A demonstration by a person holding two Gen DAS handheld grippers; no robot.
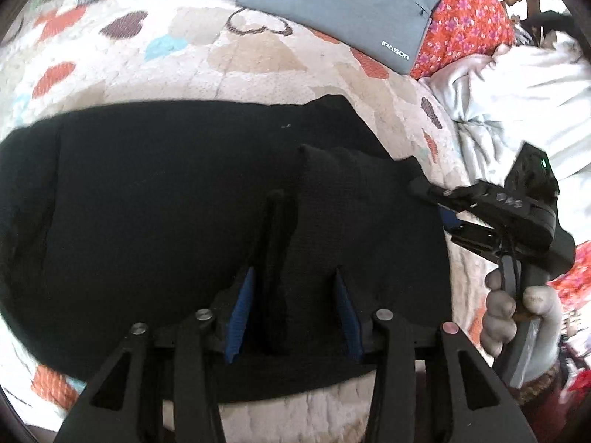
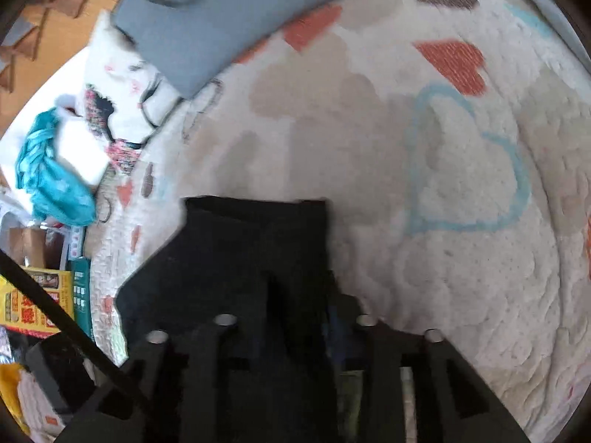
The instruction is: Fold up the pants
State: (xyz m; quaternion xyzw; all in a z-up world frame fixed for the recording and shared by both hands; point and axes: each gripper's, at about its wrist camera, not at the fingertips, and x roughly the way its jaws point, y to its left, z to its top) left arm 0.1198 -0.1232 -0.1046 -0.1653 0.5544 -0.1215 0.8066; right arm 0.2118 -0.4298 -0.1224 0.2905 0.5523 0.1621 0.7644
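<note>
Black knit pants (image 1: 177, 221) lie spread across a cream quilted bedspread with coloured hearts (image 1: 258, 62), one end lifted into a ridge. Left gripper (image 1: 291, 291): blue pads apart with a fold of fabric standing between them, seemingly not pinched. Right gripper (image 1: 424, 190) grips the lifted edge, jaws look closed on cloth; its own view is blurred, with dark cloth between the fingers (image 2: 295, 295).

Risk: the loose left hold lets the fold slip, so layers land skewed or bunched. Dark fabric also hides the edges.

Cluttered bedroom: grey laptop sleeve (image 1: 343, 11), red floral pillow (image 1: 469, 18), crumpled white duvet (image 1: 517, 88).
</note>
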